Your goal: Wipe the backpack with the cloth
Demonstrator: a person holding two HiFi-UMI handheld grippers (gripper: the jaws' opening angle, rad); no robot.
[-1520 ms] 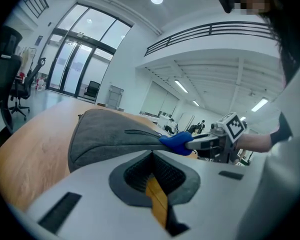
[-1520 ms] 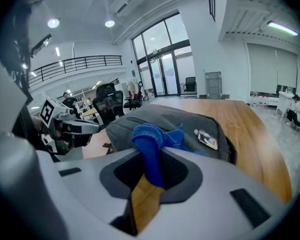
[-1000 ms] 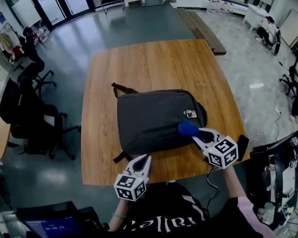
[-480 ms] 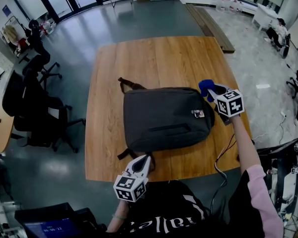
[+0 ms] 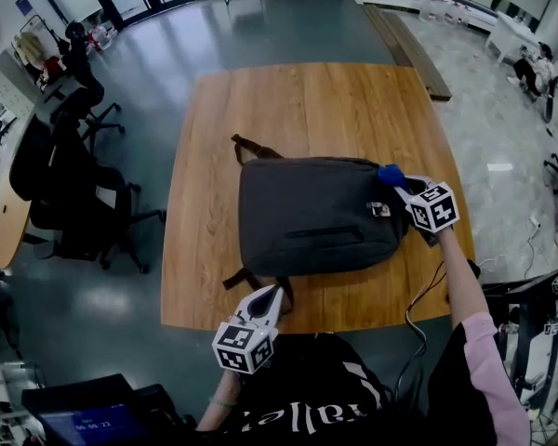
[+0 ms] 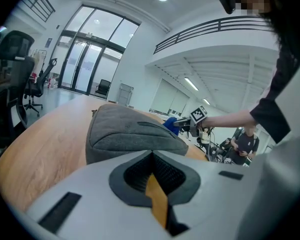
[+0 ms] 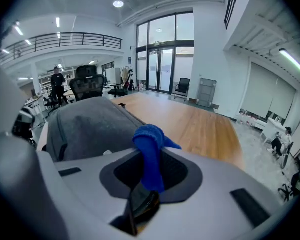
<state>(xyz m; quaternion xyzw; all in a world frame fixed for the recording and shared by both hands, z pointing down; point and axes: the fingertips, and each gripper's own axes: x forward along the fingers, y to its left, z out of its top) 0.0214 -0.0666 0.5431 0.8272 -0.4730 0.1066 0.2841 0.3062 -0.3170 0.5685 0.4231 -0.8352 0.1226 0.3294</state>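
While they sit at the bench's (image 5: 288, 110) 6 o'clock edge, the left tongs (image 5: 275, 294) are pressed together on nothing, tips near the backpack's (image 5: 316, 214) near strap. No change there over the last second. Backpack lies flat mid-bench, grey, strap loop at its 11 o'clock. Right tongs (image 5: 399, 184) pinch the blue cloth (image 5: 389, 172), now at the bag's 3 o'clock edge, just beyond the small tag (image 5: 380, 210). A second ago the cloth was on the bag's 5 o'clock area. Half a second ago it was lifted clear past the 2 o'clock corner, and now it is back at the edge. Likely one stroke done, cloth reset for a right-side pass. Fabric contact: cannot tell. Office chairs (image 5: 74, 203) off-bench at 9 o'clock.
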